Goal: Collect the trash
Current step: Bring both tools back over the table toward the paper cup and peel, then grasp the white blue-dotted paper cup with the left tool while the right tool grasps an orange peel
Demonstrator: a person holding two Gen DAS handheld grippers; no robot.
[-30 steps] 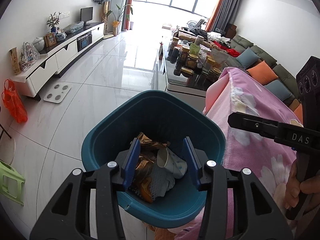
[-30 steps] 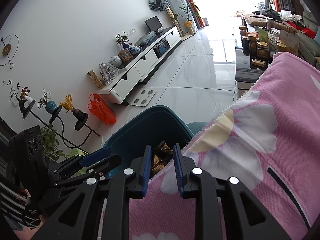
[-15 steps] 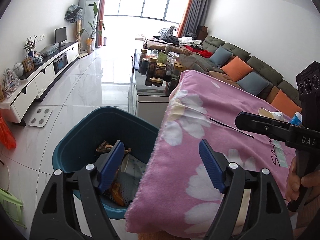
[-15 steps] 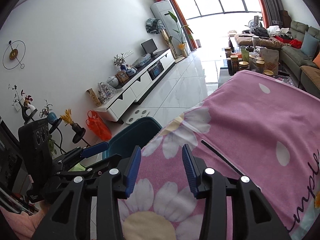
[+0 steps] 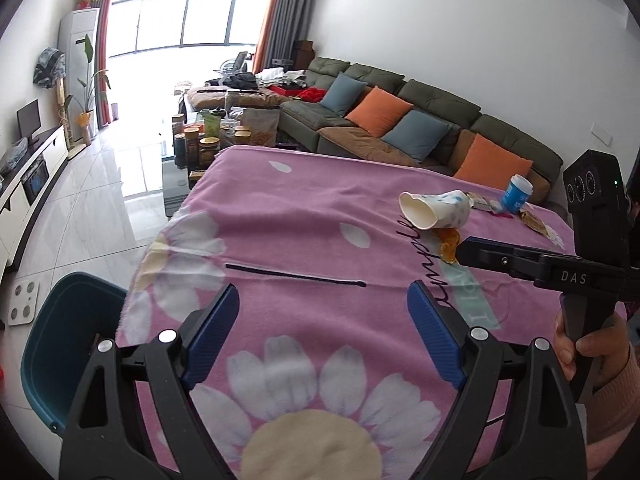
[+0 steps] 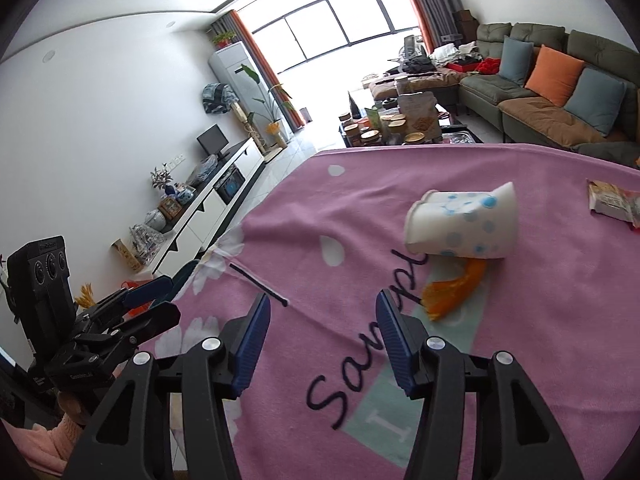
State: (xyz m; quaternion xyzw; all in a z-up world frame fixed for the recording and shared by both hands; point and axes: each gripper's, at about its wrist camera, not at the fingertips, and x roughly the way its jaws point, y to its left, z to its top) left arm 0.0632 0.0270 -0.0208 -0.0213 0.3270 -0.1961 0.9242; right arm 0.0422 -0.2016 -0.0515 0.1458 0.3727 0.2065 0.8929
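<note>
Pink flowered blanket (image 5: 304,232): covered the table, lettering across the near part.
Teal bin (image 5: 60,344): stood on the floor at the table's left edge.
Left gripper (image 5: 323,326): jaws had just been opening, stood wide, nothing between them, above the blanket.
Right gripper (image 6: 323,338): jaws had just been opening, stood apart, empty, over the lettering.
Paper cup (image 6: 460,226): white with blue dots, lay on its side on the blanket.
Orange peel (image 6: 454,292): lay just beside the cup.
Wrapper (image 6: 612,200): farther right.
Blue tub (image 5: 518,194): near the far edge.
</note>
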